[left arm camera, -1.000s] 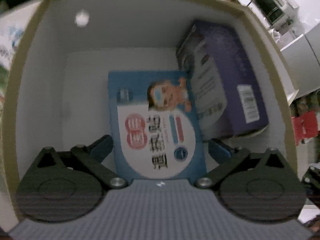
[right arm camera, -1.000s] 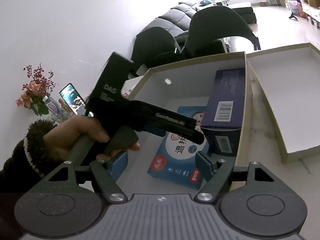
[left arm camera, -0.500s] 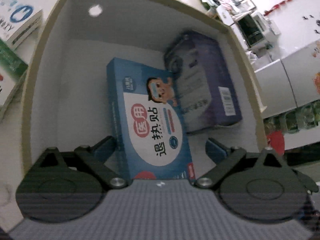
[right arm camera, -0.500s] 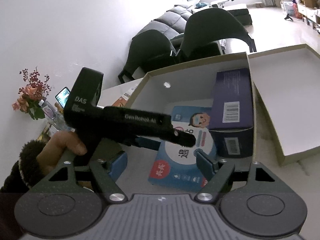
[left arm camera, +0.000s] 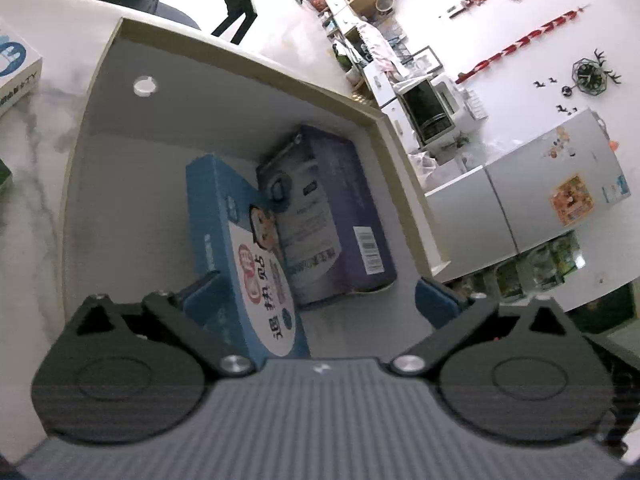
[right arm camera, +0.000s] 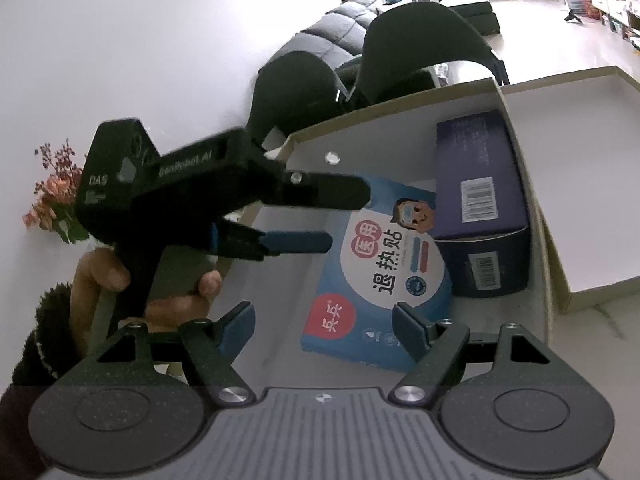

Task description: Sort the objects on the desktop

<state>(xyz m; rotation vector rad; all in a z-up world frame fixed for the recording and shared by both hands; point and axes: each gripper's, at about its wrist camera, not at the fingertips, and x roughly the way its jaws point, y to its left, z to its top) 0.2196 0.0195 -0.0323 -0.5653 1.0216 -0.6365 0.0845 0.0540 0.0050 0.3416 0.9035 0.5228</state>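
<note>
L gripper (right arm camera: 340, 216) tilted down over the open cardboard box (right arm camera: 400, 120), gripped by a hand (right arm camera: 132, 280) in a fuzzy dark cuff; jaws opening, wide, nothing between. R gripper (right arm camera: 324, 328) angled down too, jaws apart, empty. In box: flat glossy blue carton (right arm camera: 380, 272), touching a taller purple carton (right arm camera: 476, 196) w/ barcodes.

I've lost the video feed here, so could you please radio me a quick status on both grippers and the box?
Left gripper opening, empty, over box. Right gripper open, empty. Blue carton and purple carton inside. Nothing blocking.
</note>
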